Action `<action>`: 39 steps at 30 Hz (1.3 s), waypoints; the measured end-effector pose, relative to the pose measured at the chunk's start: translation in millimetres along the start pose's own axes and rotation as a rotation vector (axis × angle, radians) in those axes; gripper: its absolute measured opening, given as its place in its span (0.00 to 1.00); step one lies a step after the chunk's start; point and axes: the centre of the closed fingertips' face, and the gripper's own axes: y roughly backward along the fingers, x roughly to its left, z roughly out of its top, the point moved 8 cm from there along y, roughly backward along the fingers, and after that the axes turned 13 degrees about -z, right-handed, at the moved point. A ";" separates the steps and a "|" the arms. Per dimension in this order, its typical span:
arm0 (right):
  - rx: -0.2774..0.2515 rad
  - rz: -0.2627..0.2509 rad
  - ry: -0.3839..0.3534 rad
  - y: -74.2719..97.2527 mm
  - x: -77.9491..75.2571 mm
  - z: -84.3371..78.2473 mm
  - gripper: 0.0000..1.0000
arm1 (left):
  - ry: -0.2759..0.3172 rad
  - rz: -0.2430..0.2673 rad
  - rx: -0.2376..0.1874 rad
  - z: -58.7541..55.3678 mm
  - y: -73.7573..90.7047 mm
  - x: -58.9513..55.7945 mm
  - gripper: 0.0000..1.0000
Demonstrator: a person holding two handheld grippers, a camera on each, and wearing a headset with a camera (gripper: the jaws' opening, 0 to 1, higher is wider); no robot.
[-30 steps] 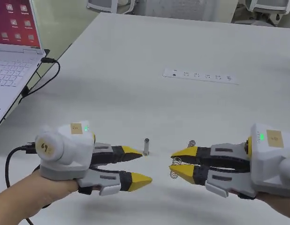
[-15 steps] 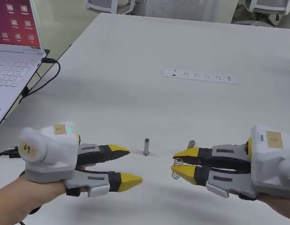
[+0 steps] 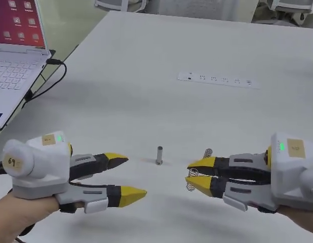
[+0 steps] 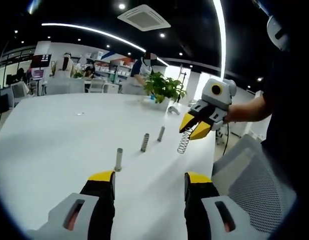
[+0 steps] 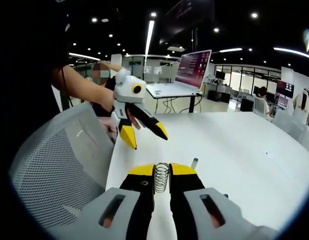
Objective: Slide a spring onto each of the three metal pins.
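Leftward and back toward the person, the left gripper (image 3: 136, 175) has been drawing away from the bare pin (image 3: 159, 155) over the last second, while the right gripper (image 3: 188, 174) is staying almost where it was. Left fingers (image 4: 102, 186) are standing spread with nothing between them. Right fingers (image 5: 180, 175) are clamping a spring (image 5: 162, 177) by a few coils (in the left gripper view the rest of it is hanging free below the tips). That bare pin is standing upright on the worktop (image 3: 146, 101), between the two grippers and apart from both. Just behind the right gripper's tips a second pin (image 3: 208, 152) is already wearing a spring, and a third pin (image 4: 161, 133) is standing beyond it, too small to tell whether it is dressed.

Trouble is probably lying in the approach. With the spring gripped at one end, its loose end is likely swaying, so it may be landing beside the pin's top or snagging a coil on the rim instead of dropping over. The pin appears to be standing free, and with the left gripper pulled off nothing is steadying it, so a sideways nudge could be tipping it over. Squeezing too hard may also be pinching the coils shut, or shooting the spring out of the fingers.
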 end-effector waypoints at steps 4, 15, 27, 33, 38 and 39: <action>0.001 0.002 0.000 -1.2 0.0 0.2 0.08 | 0.015 0.014 -0.010 -0.9 2.7 -0.2 0.62; -0.004 0.002 -0.001 -3.6 0.6 2.6 0.08 | 0.017 0.067 -0.020 -5.3 12.4 -2.4 0.84; -0.005 -0.002 -0.003 -7.9 -1.3 4.9 0.08 | -0.038 0.096 -0.018 -6.7 16.3 2.6 0.98; -0.011 -0.011 -0.002 -9.5 -4.0 7.8 0.08 | -0.040 0.100 -0.014 -7.0 17.8 4.4 0.98; -0.013 -0.018 0.001 -13.5 -8.2 8.9 0.08 | -0.040 0.105 -0.013 -8.1 20.3 5.4 0.98; -0.013 -0.020 0.003 -14.4 -9.0 9.0 0.08 | -0.039 0.105 -0.014 -8.2 20.5 5.4 0.98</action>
